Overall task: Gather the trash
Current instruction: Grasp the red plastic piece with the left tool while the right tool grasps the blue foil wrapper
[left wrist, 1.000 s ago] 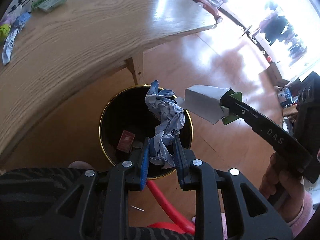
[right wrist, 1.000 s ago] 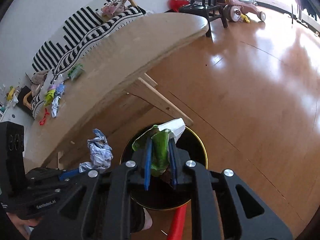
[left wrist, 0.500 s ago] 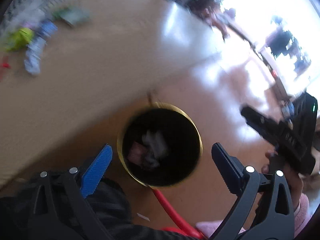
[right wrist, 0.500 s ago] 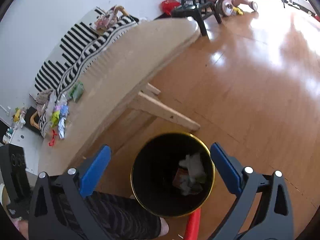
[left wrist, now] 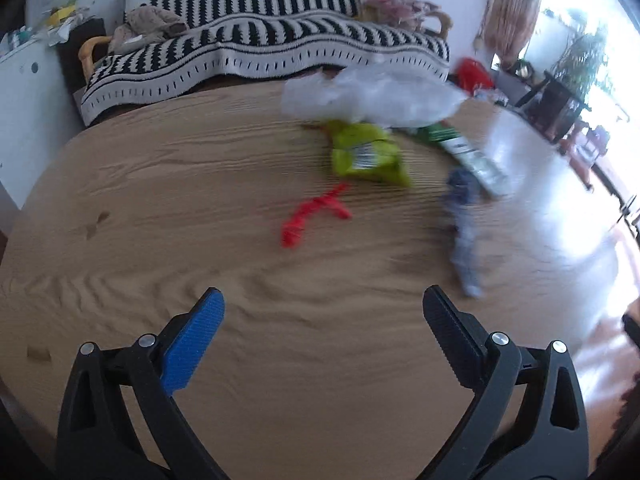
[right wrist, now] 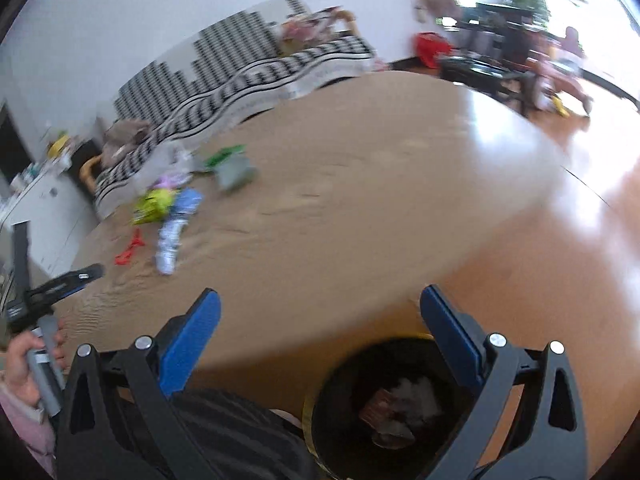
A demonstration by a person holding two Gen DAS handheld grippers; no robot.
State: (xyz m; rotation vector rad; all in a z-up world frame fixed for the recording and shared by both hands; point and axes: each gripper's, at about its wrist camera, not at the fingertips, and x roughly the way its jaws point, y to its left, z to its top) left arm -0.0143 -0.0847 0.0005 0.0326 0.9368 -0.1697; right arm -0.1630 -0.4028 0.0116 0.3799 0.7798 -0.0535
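My left gripper (left wrist: 324, 306) is wide open and empty above the round wooden table (left wrist: 168, 208). Ahead of it lie a red twisted scrap (left wrist: 312, 214), a yellow-green packet (left wrist: 368, 154), a blue-and-white crumpled wrapper (left wrist: 464, 224), a green-and-white wrapper (left wrist: 464, 152) and a clear plastic bag (left wrist: 372, 96). My right gripper (right wrist: 320, 306) is also open and empty, over the table's near edge. Below it stands the black bin with a gold rim (right wrist: 344, 420), holding crumpled paper (right wrist: 408, 396). The same litter shows far left in the right wrist view, with the red scrap (right wrist: 130, 250) nearest.
A black-and-white striped sofa (left wrist: 264, 44) stands behind the table. A white cabinet (left wrist: 24, 92) is at the left. Shiny wooden floor (right wrist: 560, 260) runs to the right, with dark chairs (right wrist: 500, 68) and a red bag (right wrist: 430, 46) beyond. A hand (right wrist: 20, 360) holds the left gripper's handle.
Both grippers opened and dropped their trash into the bin: crumpled blue-white wrapper from the left, white-and-green carton from the right. Both then swung up from the bin towards the tabletop.
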